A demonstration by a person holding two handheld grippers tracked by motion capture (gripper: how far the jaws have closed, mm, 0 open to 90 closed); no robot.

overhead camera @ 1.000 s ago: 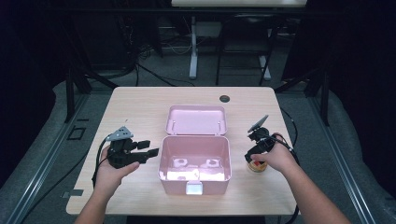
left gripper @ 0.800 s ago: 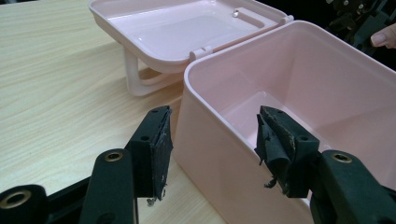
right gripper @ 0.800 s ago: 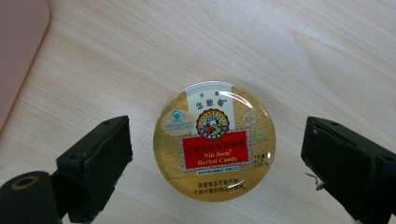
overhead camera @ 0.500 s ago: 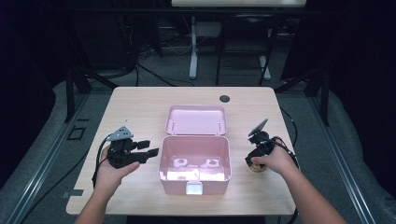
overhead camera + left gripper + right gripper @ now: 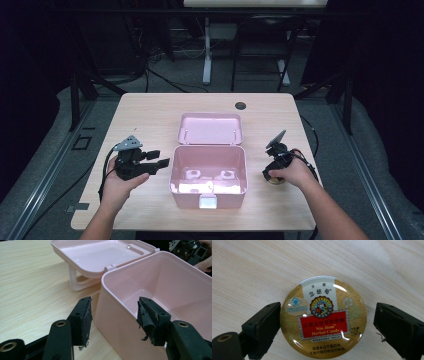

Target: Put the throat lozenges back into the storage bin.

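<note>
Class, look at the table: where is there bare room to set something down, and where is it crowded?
Free: the far strip of table beyond the lid, and the near left corner. Crowded: the middle, with the pink box, left gripper beside it, and right gripper over the candy tin.

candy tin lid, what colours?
Gold candy tin with a red label and white top panel; clearest in the right gripper view.
</note>
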